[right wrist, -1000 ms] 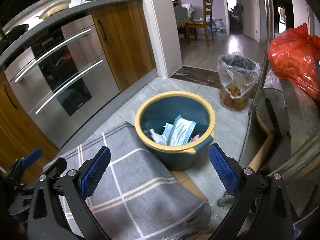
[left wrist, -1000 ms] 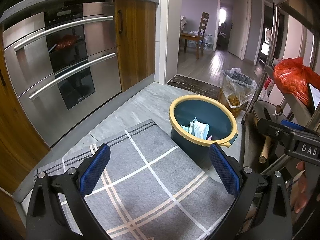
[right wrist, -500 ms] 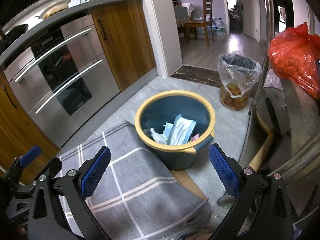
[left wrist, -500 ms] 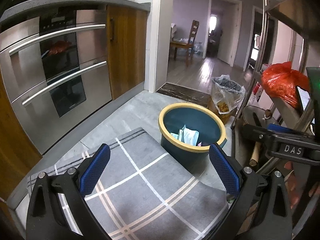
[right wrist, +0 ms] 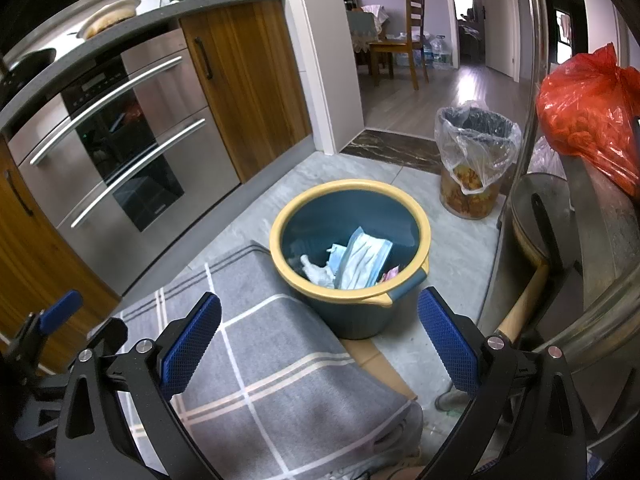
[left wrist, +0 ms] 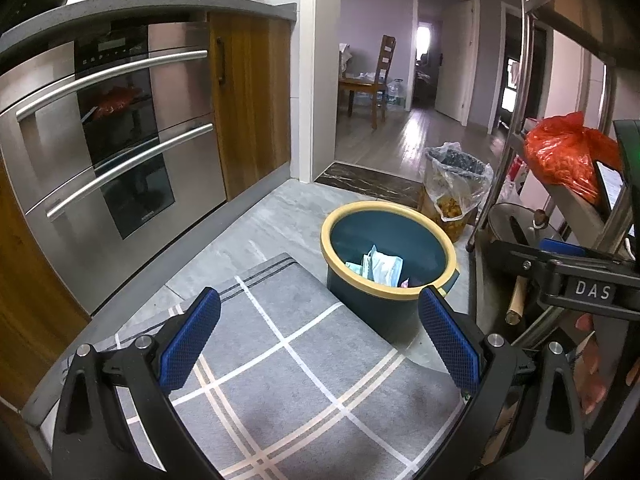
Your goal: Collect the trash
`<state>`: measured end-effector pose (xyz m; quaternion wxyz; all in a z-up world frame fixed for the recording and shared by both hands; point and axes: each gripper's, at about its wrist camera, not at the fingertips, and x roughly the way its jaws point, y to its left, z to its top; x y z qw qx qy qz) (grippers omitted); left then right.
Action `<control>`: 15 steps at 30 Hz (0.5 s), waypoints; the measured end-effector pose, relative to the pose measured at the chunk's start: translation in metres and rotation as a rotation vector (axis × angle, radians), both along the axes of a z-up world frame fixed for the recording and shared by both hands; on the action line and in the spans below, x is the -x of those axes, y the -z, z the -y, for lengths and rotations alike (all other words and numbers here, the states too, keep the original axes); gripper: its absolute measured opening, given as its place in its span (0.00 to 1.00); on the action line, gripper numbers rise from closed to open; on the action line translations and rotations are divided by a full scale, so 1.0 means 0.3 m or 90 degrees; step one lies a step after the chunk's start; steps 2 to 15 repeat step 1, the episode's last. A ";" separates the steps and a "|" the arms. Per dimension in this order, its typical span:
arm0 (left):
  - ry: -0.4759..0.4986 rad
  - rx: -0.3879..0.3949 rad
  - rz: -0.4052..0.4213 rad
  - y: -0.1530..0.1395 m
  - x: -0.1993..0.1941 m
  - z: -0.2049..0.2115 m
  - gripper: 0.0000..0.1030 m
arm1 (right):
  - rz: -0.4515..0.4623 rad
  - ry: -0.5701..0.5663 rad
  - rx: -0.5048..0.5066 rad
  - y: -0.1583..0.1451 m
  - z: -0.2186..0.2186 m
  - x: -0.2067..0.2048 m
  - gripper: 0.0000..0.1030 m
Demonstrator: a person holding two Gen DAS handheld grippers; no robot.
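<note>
A dark teal bucket with a yellow rim (left wrist: 404, 294) (right wrist: 280, 256) stands on the kitchen floor at the edge of a grey checked mat (left wrist: 288, 364) (right wrist: 272, 380). Inside it lie a blue face-mask pack (right wrist: 362, 260) (left wrist: 382, 268) and crumpled white tissue (right wrist: 316, 270). My left gripper (left wrist: 320, 340) is open and empty above the mat, short of the bucket. My right gripper (right wrist: 320, 340) is open and empty, also above the mat near the bucket. The right gripper shows at the right of the left wrist view (left wrist: 560, 268); the left gripper shows at the left of the right wrist view (right wrist: 60, 316).
A small bin lined with a clear bag (left wrist: 454, 188) (right wrist: 474, 160) stands behind the bucket by the doorway. A steel oven (left wrist: 112, 152) and wood cabinets run along the left. A metal rack with a red bag (right wrist: 588, 112) and a pan (right wrist: 536, 216) stands at the right.
The left gripper has drawn back and risen, so the bucket looks smaller and farther. The right gripper has barely moved. Both stay open.
</note>
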<state>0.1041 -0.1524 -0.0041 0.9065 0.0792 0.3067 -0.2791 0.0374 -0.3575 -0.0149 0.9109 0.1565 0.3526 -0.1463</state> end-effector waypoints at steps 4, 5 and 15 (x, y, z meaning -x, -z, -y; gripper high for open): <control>-0.003 0.000 -0.002 0.001 -0.002 -0.001 0.95 | 0.000 0.000 -0.001 0.001 0.000 0.000 0.95; -0.003 0.000 -0.002 0.001 -0.002 -0.001 0.95 | 0.000 0.000 -0.001 0.001 0.000 0.000 0.95; -0.003 0.000 -0.002 0.001 -0.002 -0.001 0.95 | 0.000 0.000 -0.001 0.001 0.000 0.000 0.95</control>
